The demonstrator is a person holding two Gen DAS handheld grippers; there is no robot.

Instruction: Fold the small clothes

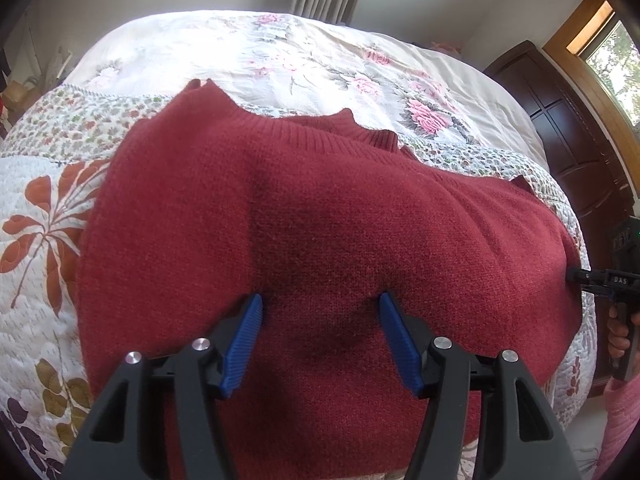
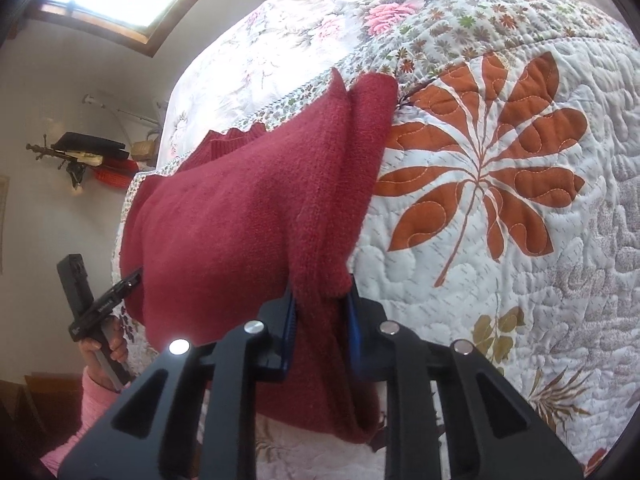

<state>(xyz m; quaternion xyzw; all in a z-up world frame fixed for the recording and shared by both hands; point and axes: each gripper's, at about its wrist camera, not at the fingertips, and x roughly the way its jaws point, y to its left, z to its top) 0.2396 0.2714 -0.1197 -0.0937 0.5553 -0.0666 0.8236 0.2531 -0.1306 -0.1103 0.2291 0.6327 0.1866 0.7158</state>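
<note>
Red knit sweater lies spread on quilted floral bedspread on the bed. Left gripper above it, fingers spread apart, empty. Right gripper fingers clamp a bunched sweater fold.

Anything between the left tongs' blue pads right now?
Only the red sweater, lying flat beneath the open left tongs; nothing pinched, per the left wrist view.
</note>
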